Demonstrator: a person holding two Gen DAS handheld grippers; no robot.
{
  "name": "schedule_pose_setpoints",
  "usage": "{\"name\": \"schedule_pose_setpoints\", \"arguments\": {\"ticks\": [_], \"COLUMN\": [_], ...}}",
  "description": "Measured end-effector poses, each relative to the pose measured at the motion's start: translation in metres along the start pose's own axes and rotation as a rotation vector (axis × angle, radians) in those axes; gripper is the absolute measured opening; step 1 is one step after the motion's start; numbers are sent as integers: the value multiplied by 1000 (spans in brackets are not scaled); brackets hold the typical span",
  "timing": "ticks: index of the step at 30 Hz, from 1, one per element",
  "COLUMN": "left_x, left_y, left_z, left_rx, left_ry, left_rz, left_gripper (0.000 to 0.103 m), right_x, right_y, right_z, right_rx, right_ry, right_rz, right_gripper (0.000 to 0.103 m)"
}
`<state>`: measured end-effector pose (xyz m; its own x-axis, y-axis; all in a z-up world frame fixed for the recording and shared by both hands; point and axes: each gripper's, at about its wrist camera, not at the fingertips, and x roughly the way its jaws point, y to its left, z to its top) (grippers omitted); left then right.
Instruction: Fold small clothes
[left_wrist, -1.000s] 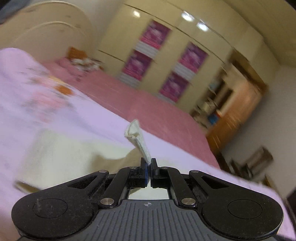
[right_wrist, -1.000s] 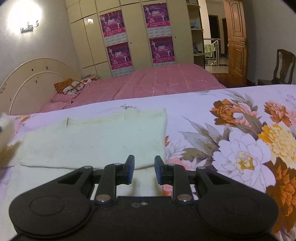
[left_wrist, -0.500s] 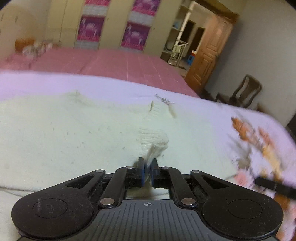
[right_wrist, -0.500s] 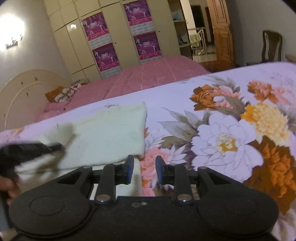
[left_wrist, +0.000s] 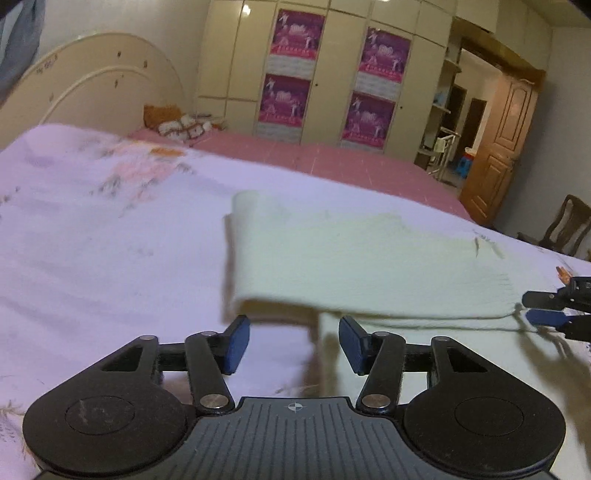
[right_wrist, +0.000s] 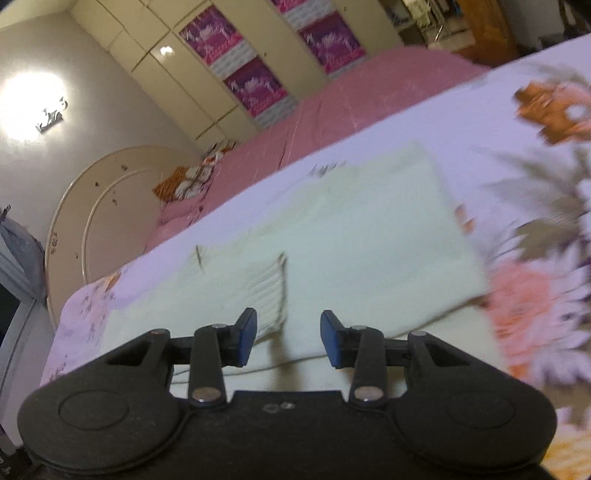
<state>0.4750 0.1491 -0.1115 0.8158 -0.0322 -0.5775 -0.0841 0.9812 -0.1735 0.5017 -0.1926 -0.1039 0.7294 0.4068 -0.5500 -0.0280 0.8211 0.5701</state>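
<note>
A cream knit garment (left_wrist: 369, 266) lies flat on the floral bedsheet (left_wrist: 92, 229), with one part folded over the rest. My left gripper (left_wrist: 293, 338) hovers just short of the folded edge. Its jaws are opening and nothing is pressed between them. In the right wrist view the garment (right_wrist: 369, 240) lies ahead, and its ribbed cuff (right_wrist: 267, 291) rests on top just beyond my right gripper (right_wrist: 288, 328). That gripper's jaws are also opening over the cloth and hold nothing. The right gripper (left_wrist: 532, 307) also shows at the garment's right corner in the left wrist view.
Behind the sheet lies a pink bedspread (left_wrist: 332, 162) with a patterned cushion (left_wrist: 173, 123) by the cream headboard (left_wrist: 103, 85). A wardrobe with purple posters (left_wrist: 291, 70) lines the back wall. A wooden door (left_wrist: 506, 147) and a chair (left_wrist: 565, 225) stand at the right.
My left gripper was shut on the ribbed cuff, carried it across the garment, then let go and opened. My right gripper's jaws widened, and it rolled and moved closer to the garment.
</note>
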Motion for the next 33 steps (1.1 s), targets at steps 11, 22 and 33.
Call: {"name": "schedule_pose_setpoints", "arguments": {"ticks": [11,22,33], "left_x": [28,28,26], "left_y": [-15,-29,-21], "left_z": [-7,0,1], "left_rx": [23,89,120], "left_ry": [1,6,15], "left_rz": [2,-28,-28], "left_gripper": [41,12,10], "right_x": [-12,-59,-64], "right_y": [24,0,-7], "right_z": [6,7,4], "right_rx": [-203,-215,-243], "right_ry": [-93,-174,-201], "right_rz": [-120,-199,-251], "right_gripper": [5,5,5]}}
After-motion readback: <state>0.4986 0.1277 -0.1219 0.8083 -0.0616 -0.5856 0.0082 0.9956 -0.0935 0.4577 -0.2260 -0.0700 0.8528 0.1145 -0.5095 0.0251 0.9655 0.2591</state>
